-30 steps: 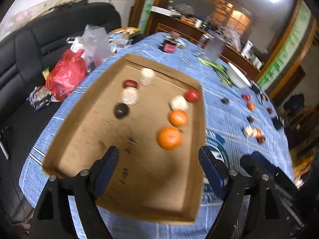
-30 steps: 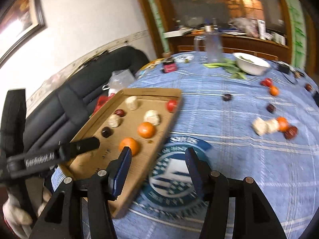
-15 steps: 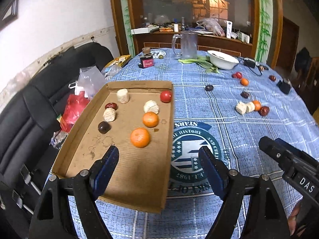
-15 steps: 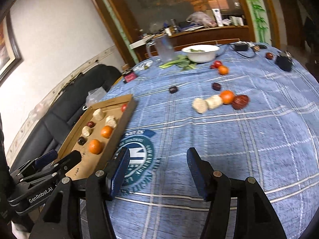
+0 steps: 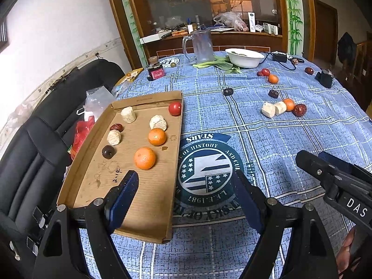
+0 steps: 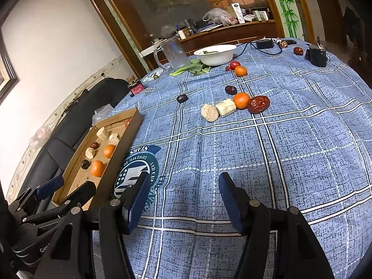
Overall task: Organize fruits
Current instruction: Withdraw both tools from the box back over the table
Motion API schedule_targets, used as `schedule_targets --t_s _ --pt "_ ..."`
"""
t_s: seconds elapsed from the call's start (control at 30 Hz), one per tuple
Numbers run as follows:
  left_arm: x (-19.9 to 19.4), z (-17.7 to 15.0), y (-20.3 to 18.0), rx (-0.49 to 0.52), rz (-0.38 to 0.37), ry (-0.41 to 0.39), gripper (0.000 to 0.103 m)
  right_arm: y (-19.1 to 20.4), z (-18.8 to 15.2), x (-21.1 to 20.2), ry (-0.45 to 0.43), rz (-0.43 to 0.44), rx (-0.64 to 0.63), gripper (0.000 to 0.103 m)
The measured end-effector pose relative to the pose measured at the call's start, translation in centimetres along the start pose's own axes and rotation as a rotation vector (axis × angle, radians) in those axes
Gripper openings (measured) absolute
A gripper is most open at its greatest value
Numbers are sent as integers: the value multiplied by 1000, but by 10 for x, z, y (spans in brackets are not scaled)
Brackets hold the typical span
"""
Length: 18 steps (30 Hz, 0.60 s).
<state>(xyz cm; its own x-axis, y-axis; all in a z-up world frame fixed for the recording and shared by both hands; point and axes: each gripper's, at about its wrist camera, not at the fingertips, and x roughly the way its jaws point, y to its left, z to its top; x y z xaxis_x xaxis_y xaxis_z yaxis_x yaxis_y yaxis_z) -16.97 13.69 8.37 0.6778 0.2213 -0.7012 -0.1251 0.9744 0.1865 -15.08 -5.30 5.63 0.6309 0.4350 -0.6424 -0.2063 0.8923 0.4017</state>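
Note:
A cardboard tray [image 5: 97, 186] [image 6: 133, 125] lies at the table's left edge. It holds two oranges [image 5: 144, 158] [image 5: 157, 136], a red tomato [image 5: 174, 108], several pale chunks [image 5: 158, 122] and dark dates [image 5: 108, 151]. Loose on the blue cloth lie two pale chunks [image 6: 209, 113], an orange [image 6: 241, 100], a wrinkled red date [image 6: 258, 104], dark dates [image 6: 230, 90] and a far tomato with an orange [image 6: 240, 71]. My left gripper [image 5: 186, 186] is open, above the tray's right rim, holding nothing. My right gripper [image 6: 183, 191] is open over bare cloth, short of the loose fruit.
At the far side stand a white bowl [image 5: 245, 57], a clear jug [image 5: 202, 46], green stalks [image 5: 216, 64], a small dark jar [image 5: 156, 71] and a black device [image 5: 325, 79]. A black sofa [image 5: 34, 144] with bags [image 5: 81, 132] runs along the left.
Both views have swung right, from over the tray toward the open cloth and the loose fruit. The left view has rolled upright. No fruit has moved and neither gripper has taken anything.

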Motion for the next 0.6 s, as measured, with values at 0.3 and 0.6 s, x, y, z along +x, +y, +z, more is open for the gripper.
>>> schedule_targets --t_s 0.3,0.6 --pt "6 -3 -1 3 -8 13 81 2 -3 6 18 -7 -2 65" --pt "12 -5 -3 15 -9 25 81 1 -4 13 36 -12 0 65"
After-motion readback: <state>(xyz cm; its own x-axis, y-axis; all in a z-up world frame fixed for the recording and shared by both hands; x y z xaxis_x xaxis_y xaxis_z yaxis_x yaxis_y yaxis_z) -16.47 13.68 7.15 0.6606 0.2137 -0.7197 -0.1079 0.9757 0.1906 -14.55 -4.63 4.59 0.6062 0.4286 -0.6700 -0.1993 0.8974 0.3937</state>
